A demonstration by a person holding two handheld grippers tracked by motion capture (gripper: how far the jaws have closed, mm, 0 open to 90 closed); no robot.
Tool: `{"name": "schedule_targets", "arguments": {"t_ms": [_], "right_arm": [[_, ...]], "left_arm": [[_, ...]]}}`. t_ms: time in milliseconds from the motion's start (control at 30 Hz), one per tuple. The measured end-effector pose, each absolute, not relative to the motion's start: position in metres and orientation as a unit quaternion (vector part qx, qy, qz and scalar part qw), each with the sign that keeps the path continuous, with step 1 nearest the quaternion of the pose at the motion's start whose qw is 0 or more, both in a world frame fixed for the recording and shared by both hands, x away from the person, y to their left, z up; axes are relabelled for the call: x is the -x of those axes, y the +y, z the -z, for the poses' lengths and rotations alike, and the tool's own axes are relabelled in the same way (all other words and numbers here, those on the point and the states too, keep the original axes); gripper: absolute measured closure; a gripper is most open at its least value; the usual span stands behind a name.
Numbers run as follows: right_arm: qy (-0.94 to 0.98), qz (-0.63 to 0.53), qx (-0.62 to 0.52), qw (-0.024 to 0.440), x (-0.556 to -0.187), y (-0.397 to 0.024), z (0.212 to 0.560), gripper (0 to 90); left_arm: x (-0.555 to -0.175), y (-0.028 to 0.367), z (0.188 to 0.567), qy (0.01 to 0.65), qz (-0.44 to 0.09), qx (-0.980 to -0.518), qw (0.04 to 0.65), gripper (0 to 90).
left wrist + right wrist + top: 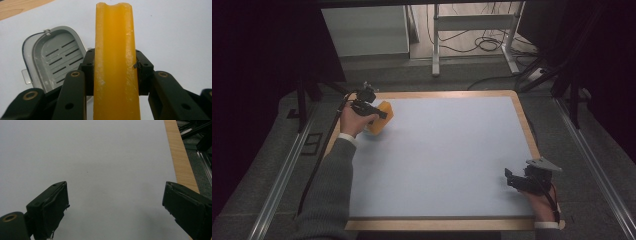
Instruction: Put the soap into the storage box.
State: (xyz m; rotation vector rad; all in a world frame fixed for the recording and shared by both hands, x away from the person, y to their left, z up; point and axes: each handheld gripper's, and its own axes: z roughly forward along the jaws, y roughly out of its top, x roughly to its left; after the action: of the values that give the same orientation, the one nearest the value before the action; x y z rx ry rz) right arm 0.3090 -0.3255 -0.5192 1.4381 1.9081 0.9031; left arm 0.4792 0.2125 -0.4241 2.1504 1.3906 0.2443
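A yellow-orange bar (115, 32) with a grooved end stands upright between the jaws of my left gripper (115, 62), which is shut on its two sides. In the high view this gripper (381, 114) holds the orange bar (385, 120) near the far left corner of the table. Just beside and below the bar a grey slotted dish (53, 57) lies on the pale surface. My right gripper (511, 178) rests at the near right of the table. Its jaws (116, 197) stand wide apart with nothing between them.
The pale blue mat (447, 155) covers the table inside a wooden border (181, 162). Metal rails run along both sides of the table. A white desk frame (472, 30) and cables stand on the floor beyond the far edge.
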Motion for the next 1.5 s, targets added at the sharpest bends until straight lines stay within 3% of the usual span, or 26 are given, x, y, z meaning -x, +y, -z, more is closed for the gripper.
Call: {"name": "schedule_targets", "arguments": {"t_ms": [1500], "right_arm": [[0.709,-0.336,-0.548,0.290,-0.308,-0.333,0.520,6.8]], "left_arm": [[-0.517,0.256,0.451,0.594,-0.099,-0.748,0.279,61.4]]}}
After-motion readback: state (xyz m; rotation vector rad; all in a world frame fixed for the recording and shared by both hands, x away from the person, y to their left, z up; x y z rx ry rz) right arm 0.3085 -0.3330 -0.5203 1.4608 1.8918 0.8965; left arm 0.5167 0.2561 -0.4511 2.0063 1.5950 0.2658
